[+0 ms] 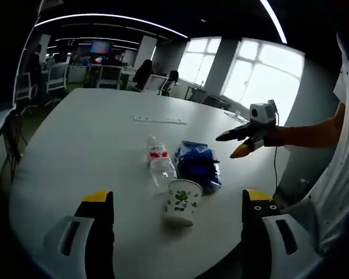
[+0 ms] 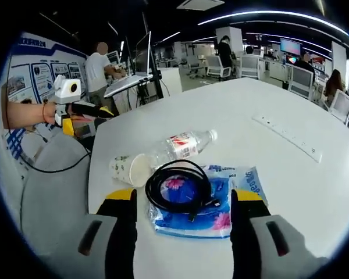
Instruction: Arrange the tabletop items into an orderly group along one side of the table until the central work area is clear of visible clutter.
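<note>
A clear water bottle (image 1: 160, 161) with a red label lies on its side on the white table (image 1: 93, 145). Beside it is a blue packet (image 1: 199, 165) with a coiled black cable (image 2: 177, 186) on top. A paper cup (image 1: 181, 202) with green print lies on its side against the bottle (image 2: 180, 145). My left gripper (image 1: 177, 196) is open, its jaws wide apart just short of the cup. My right gripper (image 2: 185, 195) is open too, with its jaws either side of the cable and packet (image 2: 232, 200). It also reaches in over the table's edge as the right gripper (image 1: 239, 142).
A long white power strip (image 1: 160, 120) lies further across the table (image 2: 267, 87). Office chairs (image 1: 55, 78), desks and seated people stand beyond the far edge. The left gripper (image 2: 84, 116) is held off the table's side. A person (image 2: 99, 67) stands at a laptop stand.
</note>
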